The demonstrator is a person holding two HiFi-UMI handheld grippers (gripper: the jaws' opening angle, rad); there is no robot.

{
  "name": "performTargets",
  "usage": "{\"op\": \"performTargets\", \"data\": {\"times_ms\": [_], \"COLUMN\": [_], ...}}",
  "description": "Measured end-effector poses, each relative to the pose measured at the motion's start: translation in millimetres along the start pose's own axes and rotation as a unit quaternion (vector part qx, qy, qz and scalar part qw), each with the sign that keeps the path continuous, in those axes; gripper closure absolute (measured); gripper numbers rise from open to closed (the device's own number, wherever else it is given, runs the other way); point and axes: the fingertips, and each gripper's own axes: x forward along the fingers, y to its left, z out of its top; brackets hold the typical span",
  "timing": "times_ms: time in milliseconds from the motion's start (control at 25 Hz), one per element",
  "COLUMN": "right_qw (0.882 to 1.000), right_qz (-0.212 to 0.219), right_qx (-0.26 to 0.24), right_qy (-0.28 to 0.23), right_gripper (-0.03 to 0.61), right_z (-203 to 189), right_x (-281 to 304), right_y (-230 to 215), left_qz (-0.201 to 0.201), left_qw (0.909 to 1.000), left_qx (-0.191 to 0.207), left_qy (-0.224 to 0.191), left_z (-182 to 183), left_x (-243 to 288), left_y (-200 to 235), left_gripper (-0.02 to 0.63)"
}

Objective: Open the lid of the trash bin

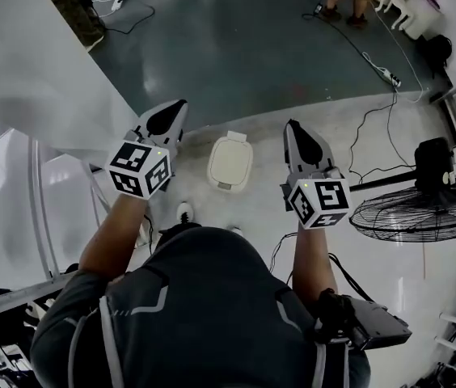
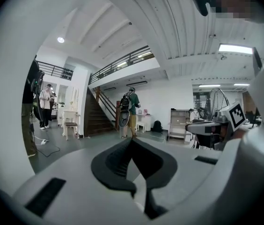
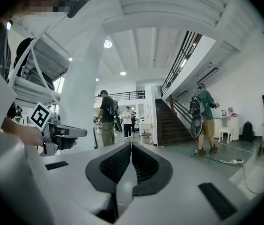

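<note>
The trash bin [image 1: 230,162] is small and white, its lid down; it stands on the pale floor just ahead of the person's feet, in the head view only. Both grippers are held up at chest height, well above the bin and pointing forward. My left gripper [image 1: 177,108] is to the left of the bin, my right gripper [image 1: 292,127] to its right. Along the left gripper [image 2: 132,140] the dark pads meet at the tips with nothing between them. The right gripper [image 3: 131,145] shows the same: pads together, empty. Neither gripper view shows the bin.
A black floor fan [image 1: 419,210] stands at the right, with cables and a power strip [image 1: 386,74] trailing across the floor. A white wall [image 1: 42,71] runs along the left. People [image 3: 204,118] walk near a staircase [image 2: 94,117] farther off.
</note>
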Motion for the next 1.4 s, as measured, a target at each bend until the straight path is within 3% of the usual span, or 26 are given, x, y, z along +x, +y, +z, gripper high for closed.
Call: {"op": "performTargets", "data": {"times_ms": [200,360,560,760,1000,1120,1400], "right_qw": [0.999,0.994,0.986,0.975,0.957,0.951,0.93], "right_qz": [-0.009,-0.028,-0.029,-0.017,-0.011,-0.007,0.003], "right_qx": [-0.005,0.006,0.03,0.032,0.029,0.045,0.07], "right_qy": [0.042,0.109,0.161,0.22,0.289,0.306,0.361], "right_gripper": [0.548,0.535,0.482,0.482,0.507,0.538,0.545], "right_z": [-27,-97,-171,-237,-323,-361,-440], "right_x": [45,77,92,104,111,110,93], "right_y": [8,5,-6,-8,-9,-2,7], "left_qz": [-0.005,-0.006,-0.025,-0.044,-0.063,-0.072,-0.091], "left_qw": [0.9997,0.9978,0.9913,0.9842,0.9664,0.9601,0.9364], "left_qx": [0.024,0.038,0.062,0.035,0.067,0.055,0.006], "left_qy": [-0.002,0.054,0.113,0.168,0.24,0.265,0.339], "left_z": [-19,-91,-167,-245,-351,-396,-485], "left_x": [18,40,63,77,82,79,87], "left_y": [43,76,78,76,67,57,23], "left_gripper": [0.604,0.603,0.566,0.567,0.569,0.584,0.588]}}
